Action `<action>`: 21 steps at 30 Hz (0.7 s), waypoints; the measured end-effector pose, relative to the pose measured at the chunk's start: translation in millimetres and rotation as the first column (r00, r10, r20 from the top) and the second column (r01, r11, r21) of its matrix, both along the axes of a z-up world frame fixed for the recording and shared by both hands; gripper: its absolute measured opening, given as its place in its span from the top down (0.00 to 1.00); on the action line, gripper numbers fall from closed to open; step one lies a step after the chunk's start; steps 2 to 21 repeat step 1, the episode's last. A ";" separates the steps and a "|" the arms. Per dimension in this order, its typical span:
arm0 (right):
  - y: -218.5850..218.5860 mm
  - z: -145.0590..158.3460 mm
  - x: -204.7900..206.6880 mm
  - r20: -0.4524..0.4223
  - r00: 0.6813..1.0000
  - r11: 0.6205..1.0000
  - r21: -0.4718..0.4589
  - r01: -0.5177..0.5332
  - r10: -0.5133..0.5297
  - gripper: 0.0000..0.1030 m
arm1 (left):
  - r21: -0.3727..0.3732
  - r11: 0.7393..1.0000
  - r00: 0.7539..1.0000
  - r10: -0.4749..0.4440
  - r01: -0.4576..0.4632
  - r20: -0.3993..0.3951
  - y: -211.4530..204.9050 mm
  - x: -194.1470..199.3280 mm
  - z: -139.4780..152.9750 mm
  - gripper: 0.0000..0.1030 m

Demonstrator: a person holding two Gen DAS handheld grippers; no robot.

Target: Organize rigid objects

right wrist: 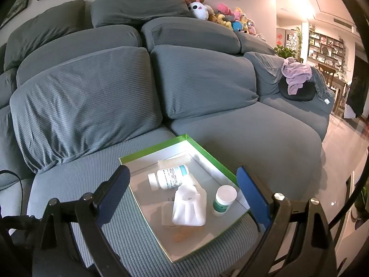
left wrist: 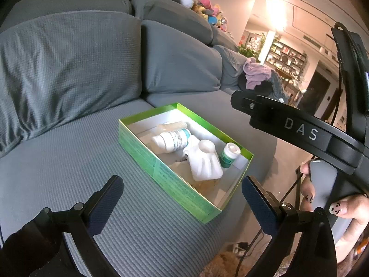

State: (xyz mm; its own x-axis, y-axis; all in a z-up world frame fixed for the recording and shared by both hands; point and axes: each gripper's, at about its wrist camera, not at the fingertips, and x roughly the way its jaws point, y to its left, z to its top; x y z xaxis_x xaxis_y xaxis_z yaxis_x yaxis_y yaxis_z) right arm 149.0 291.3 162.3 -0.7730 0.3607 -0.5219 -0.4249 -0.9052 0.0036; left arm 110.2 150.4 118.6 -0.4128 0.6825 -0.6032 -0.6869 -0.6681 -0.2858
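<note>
A green box (left wrist: 147, 161) with a white inside sits on the grey sofa seat; it also shows in the right wrist view (right wrist: 207, 154). In it lie a white bottle on its side (left wrist: 171, 139) (right wrist: 167, 176), a white ribbed container (left wrist: 204, 161) (right wrist: 189, 207), a small upright green-labelled bottle (left wrist: 228, 154) (right wrist: 223, 199) and a flat pale tube (left wrist: 171, 125) (right wrist: 174, 160). My left gripper (left wrist: 182, 204) is open and empty, just in front of the box. My right gripper (right wrist: 183, 199) is open and empty, its fingers standing either side of the box.
Grey back cushions (right wrist: 87, 101) rise behind the box. Plush toys (right wrist: 221, 13) line the sofa top. A purple cloth on a dark cushion (right wrist: 296, 78) lies at the sofa's far right end. The seat edge and floor (right wrist: 341, 150) are to the right.
</note>
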 end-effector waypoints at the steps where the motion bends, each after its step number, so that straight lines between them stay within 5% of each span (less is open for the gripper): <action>1: -0.8 0.0 -0.3 0.002 1.000 1.000 0.002 0.000 0.000 0.09 | 0.000 1.000 1.000 0.000 0.000 0.000 -0.6 0.3 -0.1 0.01; 21: -0.8 0.0 -0.3 0.002 1.000 1.000 0.002 0.000 0.000 0.09 | 0.000 1.000 1.000 0.000 0.000 0.000 -0.6 0.3 -0.1 0.01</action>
